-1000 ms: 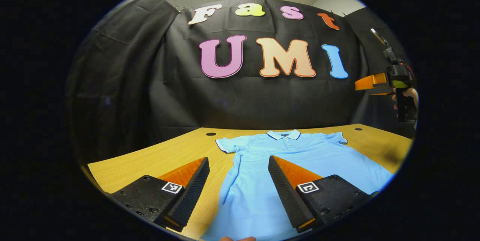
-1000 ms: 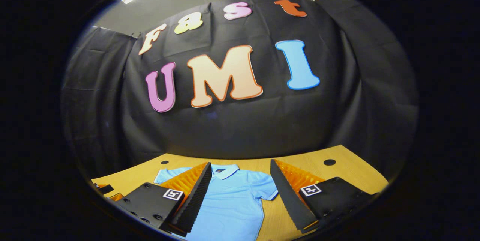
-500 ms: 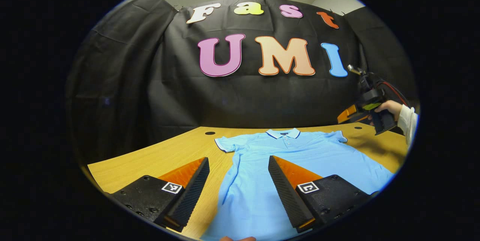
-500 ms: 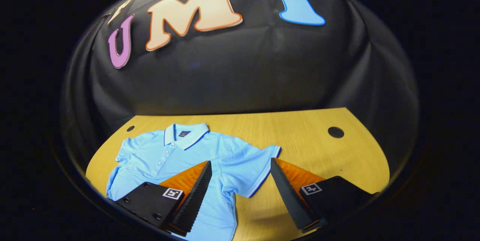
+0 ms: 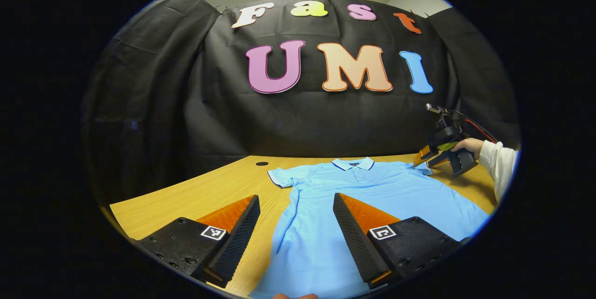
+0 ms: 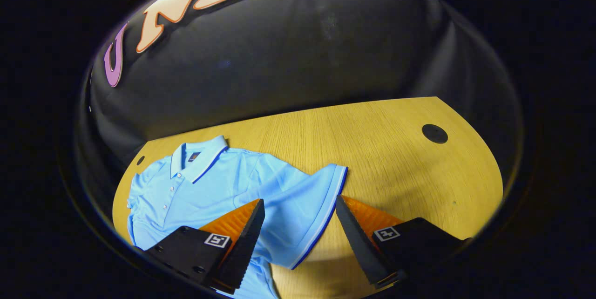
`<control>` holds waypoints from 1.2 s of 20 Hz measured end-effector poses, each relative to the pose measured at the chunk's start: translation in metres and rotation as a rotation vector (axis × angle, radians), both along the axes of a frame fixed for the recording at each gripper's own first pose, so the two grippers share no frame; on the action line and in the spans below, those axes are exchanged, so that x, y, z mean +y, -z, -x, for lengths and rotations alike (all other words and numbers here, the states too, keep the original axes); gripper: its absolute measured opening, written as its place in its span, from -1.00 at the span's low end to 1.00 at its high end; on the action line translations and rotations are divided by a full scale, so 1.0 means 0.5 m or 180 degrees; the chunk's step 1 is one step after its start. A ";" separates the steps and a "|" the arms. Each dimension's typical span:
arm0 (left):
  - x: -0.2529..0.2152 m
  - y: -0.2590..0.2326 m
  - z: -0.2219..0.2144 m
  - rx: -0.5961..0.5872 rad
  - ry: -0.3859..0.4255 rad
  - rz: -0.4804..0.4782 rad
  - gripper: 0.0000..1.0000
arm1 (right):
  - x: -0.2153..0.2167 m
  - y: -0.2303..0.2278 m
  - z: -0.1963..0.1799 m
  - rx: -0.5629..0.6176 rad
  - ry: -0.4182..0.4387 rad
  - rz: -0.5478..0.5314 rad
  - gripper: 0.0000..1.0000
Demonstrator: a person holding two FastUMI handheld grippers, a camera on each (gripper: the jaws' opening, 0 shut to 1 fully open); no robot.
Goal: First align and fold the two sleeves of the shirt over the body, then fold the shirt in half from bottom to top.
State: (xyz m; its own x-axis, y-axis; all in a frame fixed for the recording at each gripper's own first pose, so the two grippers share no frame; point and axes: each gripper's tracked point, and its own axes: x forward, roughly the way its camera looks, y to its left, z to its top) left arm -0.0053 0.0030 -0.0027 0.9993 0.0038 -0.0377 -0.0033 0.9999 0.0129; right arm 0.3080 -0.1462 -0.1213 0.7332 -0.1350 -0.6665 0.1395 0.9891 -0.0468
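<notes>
A light blue polo shirt [image 5: 354, 196] lies flat and face up on the wooden table [image 5: 186, 196], collar toward the far wall. My left gripper [image 5: 296, 238] stands open over the shirt's lower left side, one finger over bare wood, the other over the fabric. In the left gripper view my right gripper [image 5: 426, 158], held by a hand in a white sleeve, is down at the far right sleeve. In the right gripper view that gripper [image 6: 300, 229] is open, and the right sleeve [image 6: 307, 210] with its dark-trimmed cuff lies between its fingers.
Bare wood stretches to the right of the sleeve, with a round black hole [image 6: 435, 133] in the tabletop. Another hole [image 5: 261, 164] lies near the left shoulder. The black cloth wall rises close behind the table's far edge.
My right gripper has come down from high in the air to the shirt's right sleeve and tilted toward the table. The left gripper has stayed still.
</notes>
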 end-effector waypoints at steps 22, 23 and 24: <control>0.000 0.000 0.000 0.0009 0.0000 0.0001 0.90 | -0.022 0.000 0.003 -0.0098 -0.0095 0.0365 -0.95; -0.001 -0.001 -0.001 0.0006 -0.0001 0.0004 0.90 | -0.017 -0.005 0.000 -0.0131 -0.0088 0.0356 -0.94; -0.001 -0.001 0.000 0.0001 -0.0001 0.0009 0.90 | -0.004 -0.010 -0.001 -0.0173 -0.0101 0.0302 -0.94</control>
State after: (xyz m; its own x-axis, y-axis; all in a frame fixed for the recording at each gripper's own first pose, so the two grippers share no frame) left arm -0.0051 0.0024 -0.0022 0.9993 0.0039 -0.0381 -0.0035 0.9999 0.0099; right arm 0.3085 -0.1481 -0.1164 0.7728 -0.1717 -0.6110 0.1131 0.9845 -0.1337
